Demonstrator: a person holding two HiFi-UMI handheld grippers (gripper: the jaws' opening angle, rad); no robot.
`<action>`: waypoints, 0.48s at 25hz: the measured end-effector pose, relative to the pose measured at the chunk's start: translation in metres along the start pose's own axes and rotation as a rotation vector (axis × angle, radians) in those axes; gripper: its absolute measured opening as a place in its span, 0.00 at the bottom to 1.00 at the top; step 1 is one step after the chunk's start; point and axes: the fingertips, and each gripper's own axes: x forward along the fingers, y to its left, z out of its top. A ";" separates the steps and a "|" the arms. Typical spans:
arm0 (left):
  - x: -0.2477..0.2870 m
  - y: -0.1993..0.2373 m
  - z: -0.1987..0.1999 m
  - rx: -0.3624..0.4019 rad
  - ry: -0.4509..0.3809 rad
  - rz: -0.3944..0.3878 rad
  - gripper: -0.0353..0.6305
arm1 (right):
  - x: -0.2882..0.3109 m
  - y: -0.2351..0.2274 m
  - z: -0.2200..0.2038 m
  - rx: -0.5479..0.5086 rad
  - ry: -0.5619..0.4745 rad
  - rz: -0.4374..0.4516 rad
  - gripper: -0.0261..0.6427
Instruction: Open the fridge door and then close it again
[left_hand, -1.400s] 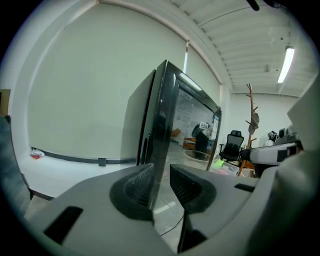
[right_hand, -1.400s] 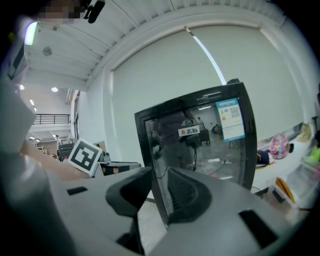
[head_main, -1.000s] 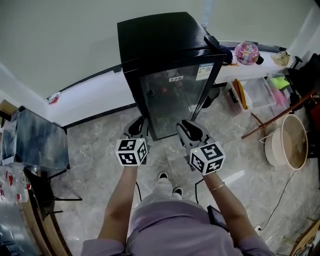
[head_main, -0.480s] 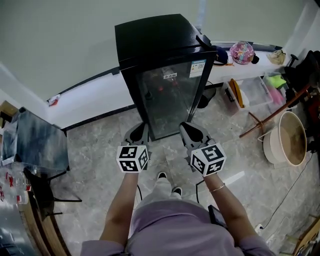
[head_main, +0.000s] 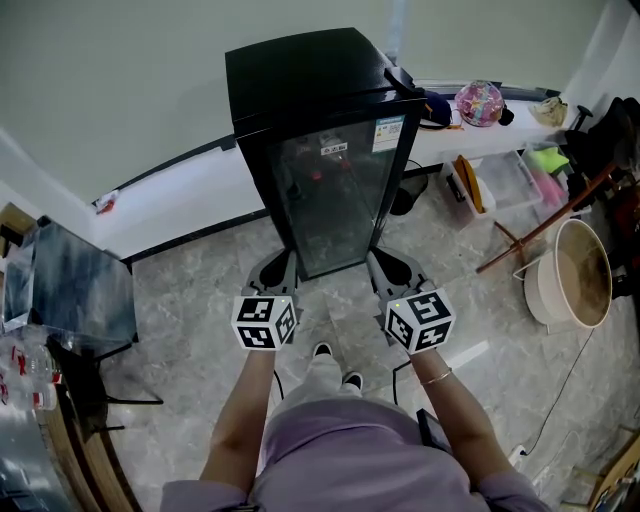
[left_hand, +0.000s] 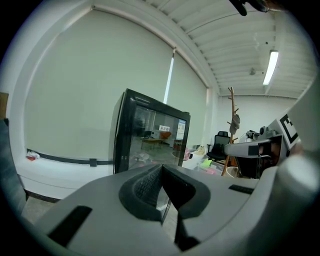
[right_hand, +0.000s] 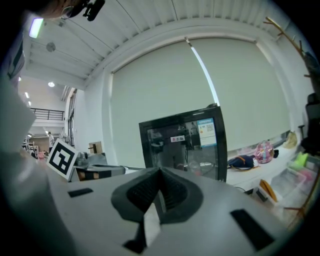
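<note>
Right now the fridge (head_main: 300, 75) stands shut, a black cabinet with a glass door (head_main: 338, 195) backed against the low white ledge (head_main: 185, 185) that runs along the pale wall. Two small labels sit near the top of the glass, and dim shapes show through it, too murky to name.

The person stands square in front of it on the grey marbled floor (head_main: 190, 330), both arms held forward. The left gripper (head_main: 278, 265) is clenched, its ribbed pads pressed together with nothing between them. The right gripper (head_main: 388, 265) is the same, pinched tight and empty. Each points a little downward toward the fridge, the left one before the door's left edge and the right one before its right edge. Neither touches the door: both gripper views show the fridge standing clear ahead of the jaws. The marker cubes face up toward the person's head, and a thin bracelet (head_main: 433, 377) circles the right wrist. Dark shoes (head_main: 326, 352) show between the arms.

Off to the right, a pink patterned ball-like thing (head_main: 478, 103) rests on the ledge just beside the fridge's top corner. Below it a clear box (head_main: 510, 180) sits on the floor, and a round beige tub (head_main: 572, 275) lies farther right. To the left, well apart from the fridge, stands a dark table (head_main: 75, 285). The left gripper view also catches a wooden coat stand (left_hand: 232, 125) and an office chair (left_hand: 219, 146) deeper in the room.
</note>
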 end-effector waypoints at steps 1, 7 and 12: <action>0.000 -0.001 0.000 0.001 0.000 -0.001 0.06 | -0.001 -0.001 0.001 -0.004 -0.001 -0.005 0.04; 0.000 -0.005 -0.001 0.008 0.002 0.000 0.06 | -0.006 -0.005 0.000 -0.018 0.000 -0.017 0.04; 0.000 -0.004 -0.001 0.005 0.003 0.009 0.06 | -0.005 -0.007 -0.002 -0.020 0.004 -0.022 0.04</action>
